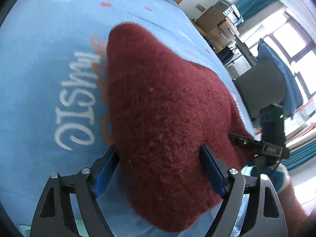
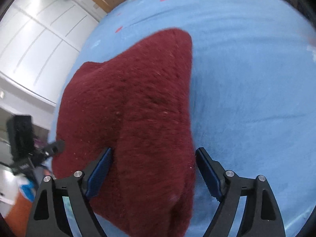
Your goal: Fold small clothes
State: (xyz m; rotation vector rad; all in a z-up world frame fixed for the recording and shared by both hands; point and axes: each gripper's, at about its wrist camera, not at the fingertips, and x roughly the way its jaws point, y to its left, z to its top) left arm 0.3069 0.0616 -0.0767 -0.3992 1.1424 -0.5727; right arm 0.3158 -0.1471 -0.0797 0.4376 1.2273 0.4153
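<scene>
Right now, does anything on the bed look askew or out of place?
The red knit is not flat: it lies humped, tapering to a point at the far end, over the sheet's lettering. Both grippers, left and right, stand open over its near end. No damage shows.

The blue sheet (image 1: 49, 69) carries white lettering (image 1: 75, 102) reading "MUSIC" (seen rotated, left of the red knit (image 1: 167, 108)). Orange script (image 1: 102, 79) runs beside it, partly under the knit, unreadable. The right wrist view shows no text.
</scene>
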